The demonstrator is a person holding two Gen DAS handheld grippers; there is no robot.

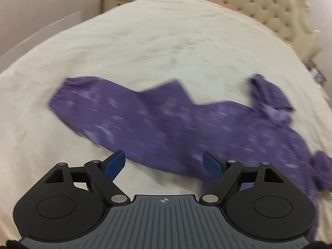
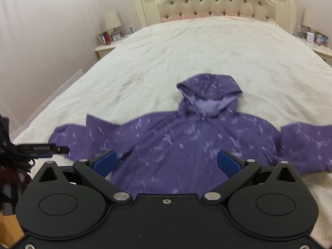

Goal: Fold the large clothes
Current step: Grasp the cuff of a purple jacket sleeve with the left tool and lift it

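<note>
A purple patterned hoodie (image 2: pixel 186 143) lies spread face up on the cream bedspread (image 2: pixel 207 47), hood (image 2: pixel 209 91) toward the headboard, sleeves out to both sides. In the left wrist view the hoodie (image 1: pixel 157 124) runs across the frame, its left sleeve cuff (image 1: pixel 62 93) at the left and the hood (image 1: pixel 269 101) at the right. My left gripper (image 1: pixel 165 166) is open and empty, just above the sleeve's near edge. My right gripper (image 2: pixel 166 162) is open and empty over the hoodie's lower body. Both views are motion-blurred.
A tufted cream headboard (image 2: pixel 215 0) stands at the far end. A nightstand with a lamp and frames (image 2: pixel 110 39) is at the left, another nightstand (image 2: pixel 319 43) at the right. The left gripper's body (image 2: pixel 41 149) shows at the right wrist view's left edge.
</note>
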